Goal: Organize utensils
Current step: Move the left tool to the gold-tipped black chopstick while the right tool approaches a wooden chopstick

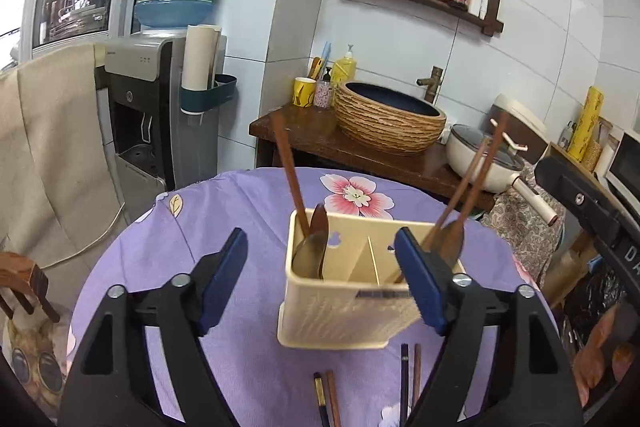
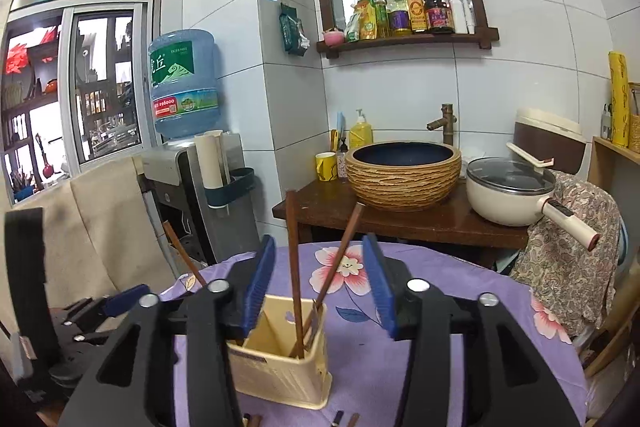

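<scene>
A cream utensil holder (image 1: 344,303) (image 2: 280,363) stands on the purple flowered tablecloth (image 1: 240,359). Wooden spoons (image 1: 312,251) rest in its left compartment, and more wooden spoons (image 1: 452,243) lean in its right one. Two pairs of chopsticks (image 1: 330,399) (image 1: 410,379) lie on the cloth in front of it. My left gripper (image 1: 322,247) is open just before the holder, with nothing in it. My right gripper (image 2: 319,247) is open above the holder. The spoon handles (image 2: 294,259) rise between its blue pads (image 2: 260,279) without touching them.
Behind the round table is a dark wooden counter (image 1: 316,135) with a woven basin (image 1: 388,115) and a cream pot (image 2: 508,191) whose handle juts out. A water dispenser (image 1: 148,115) stands at the back left. A cloth-draped chair (image 2: 568,259) is to the right.
</scene>
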`<state>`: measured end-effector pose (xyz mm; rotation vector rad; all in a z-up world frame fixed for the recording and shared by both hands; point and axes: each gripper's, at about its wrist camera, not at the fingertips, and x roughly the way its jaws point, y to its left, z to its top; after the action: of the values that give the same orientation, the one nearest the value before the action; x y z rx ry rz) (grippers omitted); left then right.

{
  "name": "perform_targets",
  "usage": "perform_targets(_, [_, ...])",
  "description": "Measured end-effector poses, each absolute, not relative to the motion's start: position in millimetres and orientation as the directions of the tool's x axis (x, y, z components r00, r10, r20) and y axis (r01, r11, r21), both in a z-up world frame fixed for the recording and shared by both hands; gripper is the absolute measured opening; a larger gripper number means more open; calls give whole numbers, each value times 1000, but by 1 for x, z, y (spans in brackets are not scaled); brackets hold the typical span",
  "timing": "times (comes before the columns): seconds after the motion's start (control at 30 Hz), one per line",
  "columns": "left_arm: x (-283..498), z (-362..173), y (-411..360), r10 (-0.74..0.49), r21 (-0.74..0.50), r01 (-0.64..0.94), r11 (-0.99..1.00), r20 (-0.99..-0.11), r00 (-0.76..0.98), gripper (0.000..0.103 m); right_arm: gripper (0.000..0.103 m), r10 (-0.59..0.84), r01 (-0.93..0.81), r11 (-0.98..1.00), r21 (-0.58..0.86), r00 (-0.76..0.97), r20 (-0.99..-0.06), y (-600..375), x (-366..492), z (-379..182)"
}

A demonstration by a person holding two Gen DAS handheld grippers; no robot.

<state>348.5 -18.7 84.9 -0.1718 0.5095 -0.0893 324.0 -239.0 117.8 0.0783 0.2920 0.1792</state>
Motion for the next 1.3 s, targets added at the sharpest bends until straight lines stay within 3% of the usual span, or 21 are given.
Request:
perform_targets(0.2, [301, 55, -8, -122, -156, 43, 987, -548, 827, 79, 66, 178, -187, 982, 17, 903, -391, -241, 291, 79])
perform_targets(0.47, [271, -19, -7, -99, -113, 27, 993, -696, 711, 79, 67, 107, -126, 992, 12, 784, -611, -241, 275, -6])
perform_targets(0.53, [270, -35, -12, -90, -98, 27, 995, -723, 685, 71, 67, 72, -103, 995, -9, 757, -649, -237, 274, -25])
perform_targets(0.8, [276, -66, -27, -106, -97, 49, 994, -774, 625, 57, 65, 54, -89, 996, -10, 683, -728, -222, 279, -55])
perform_targets(1.3, [279, -74, -36, -112, -91, 64, 994, -793, 599, 55, 54, 52, -65, 998, 15, 609, -792, -221, 301, -75])
